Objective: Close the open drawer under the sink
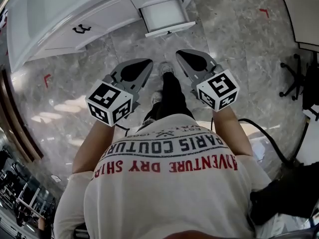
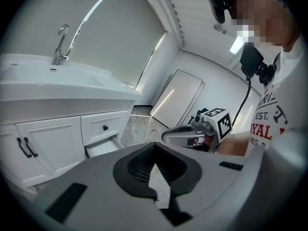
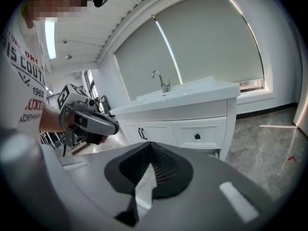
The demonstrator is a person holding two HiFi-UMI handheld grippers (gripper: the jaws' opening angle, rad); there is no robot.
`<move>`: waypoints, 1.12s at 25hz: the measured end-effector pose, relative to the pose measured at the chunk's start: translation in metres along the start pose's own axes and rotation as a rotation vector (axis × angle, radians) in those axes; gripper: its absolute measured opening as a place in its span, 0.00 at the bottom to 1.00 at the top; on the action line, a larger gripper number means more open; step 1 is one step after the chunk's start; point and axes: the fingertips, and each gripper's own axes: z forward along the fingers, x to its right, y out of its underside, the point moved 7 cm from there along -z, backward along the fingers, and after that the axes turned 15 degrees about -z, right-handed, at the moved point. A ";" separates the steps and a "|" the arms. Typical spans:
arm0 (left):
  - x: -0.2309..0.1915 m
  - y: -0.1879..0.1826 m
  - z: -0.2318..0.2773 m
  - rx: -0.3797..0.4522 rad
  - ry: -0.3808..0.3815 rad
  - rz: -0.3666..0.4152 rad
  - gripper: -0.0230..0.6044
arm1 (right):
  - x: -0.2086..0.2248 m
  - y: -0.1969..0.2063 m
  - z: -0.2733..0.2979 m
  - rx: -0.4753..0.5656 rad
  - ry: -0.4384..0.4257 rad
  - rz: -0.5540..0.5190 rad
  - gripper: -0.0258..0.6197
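The white vanity (image 1: 60, 21) stands ahead of me, with its bottom drawer (image 1: 164, 16) pulled out over the marble floor. In the left gripper view this open drawer (image 2: 103, 146) sits under a closed drawer with a black knob (image 2: 105, 127). My left gripper (image 1: 146, 64) and right gripper (image 1: 181, 55) hover side by side above the floor, well short of the drawer, and both are shut and hold nothing. In the right gripper view, the right gripper's (image 3: 150, 170) body hides the open drawer, and only the closed knob drawer (image 3: 197, 136) shows.
Cabinet doors with black handles (image 1: 81, 29) are left of the drawer. The faucet (image 2: 60, 44) rises over the sink. An office chair base (image 1: 294, 81) and a black cable (image 1: 269, 143) lie at the right. Red tape marks (image 1: 264, 11) dot the floor.
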 end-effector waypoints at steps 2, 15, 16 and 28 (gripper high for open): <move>-0.016 0.003 0.014 -0.008 -0.013 -0.026 0.04 | 0.011 0.018 0.015 -0.039 0.010 -0.030 0.04; -0.128 0.056 0.096 -0.016 -0.118 -0.141 0.04 | 0.044 0.172 0.113 -0.159 -0.011 0.093 0.04; -0.136 0.063 0.101 -0.021 -0.122 -0.154 0.04 | 0.046 0.186 0.119 -0.178 -0.008 0.093 0.04; -0.172 0.109 0.136 -0.075 -0.119 -0.147 0.04 | 0.055 0.261 0.152 -0.255 0.033 0.115 0.04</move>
